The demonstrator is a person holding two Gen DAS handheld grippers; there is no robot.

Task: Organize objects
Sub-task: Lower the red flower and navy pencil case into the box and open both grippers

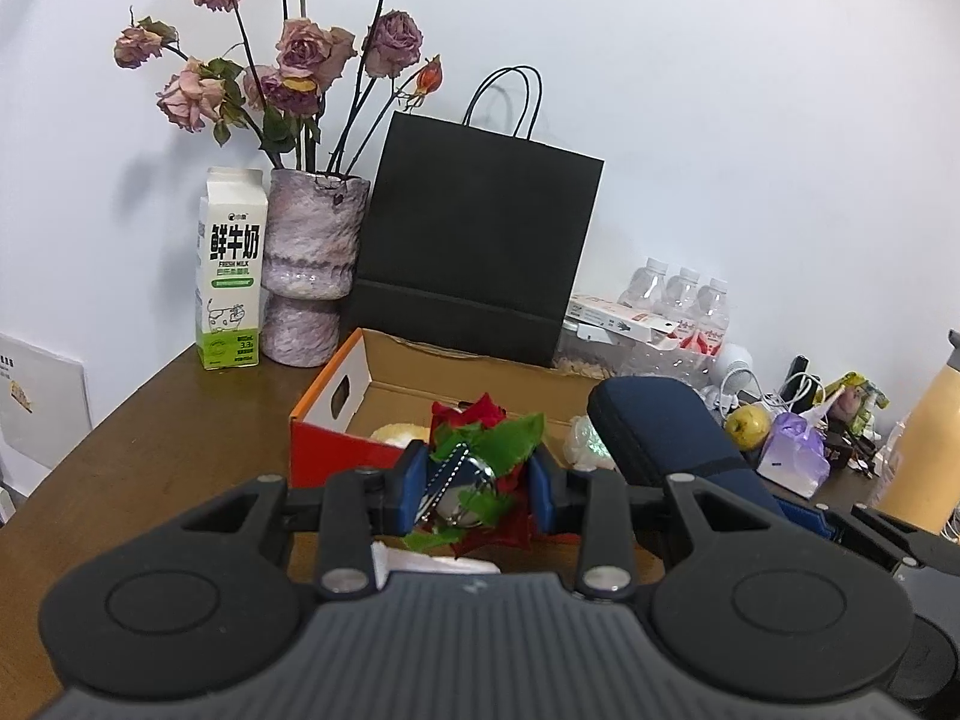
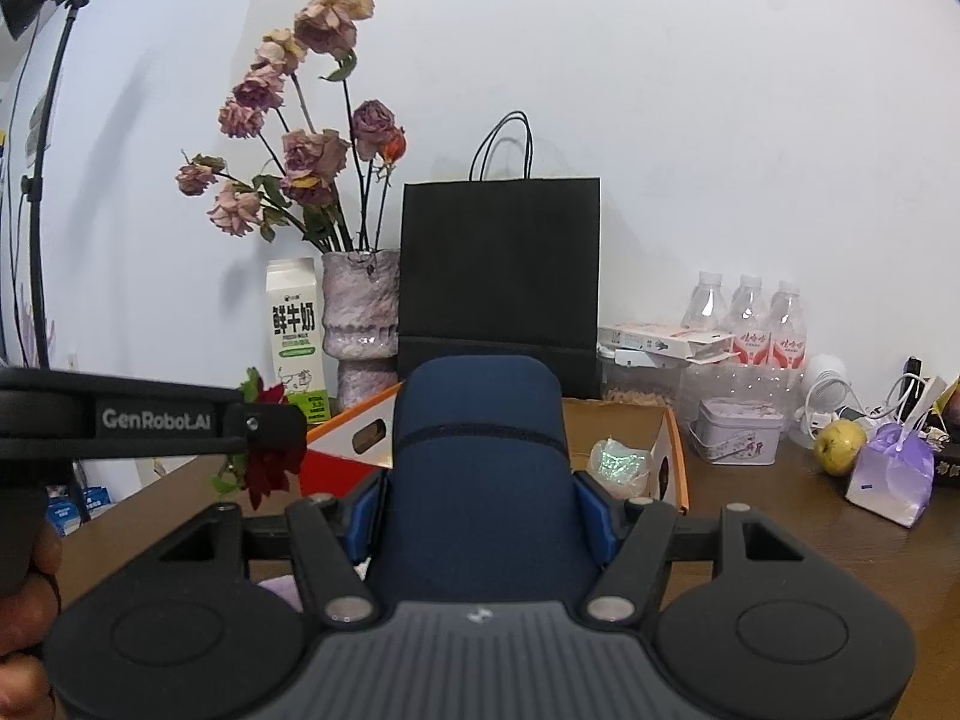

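My left gripper point(image 1: 477, 483) is shut on a red rose with green leaves point(image 1: 489, 438) that carries a shiny silver piece, held just in front of the open cardboard box point(image 1: 336, 402). In the right wrist view the same rose point(image 2: 267, 450) shows at the left gripper's tip. My right gripper point(image 2: 480, 510) is shut on a navy blue zip case point(image 2: 480, 468), which rises between its blue pads point(image 2: 594, 510) above the box point(image 2: 618, 420). The case point(image 1: 666, 426) also shows at the right in the left wrist view. A pale iridescent lump point(image 2: 621, 462) lies in the box.
Against the wall stand a milk carton point(image 1: 231, 276), a vase of dried roses point(image 1: 312, 264) and a black paper bag point(image 1: 474, 252). To the right lie water bottles point(image 2: 747, 318), a tin point(image 2: 738, 429), a yellow-green fruit point(image 2: 840, 444), a lilac bag point(image 2: 891, 474) and cables. A hand point(image 2: 24, 600) shows at lower left.
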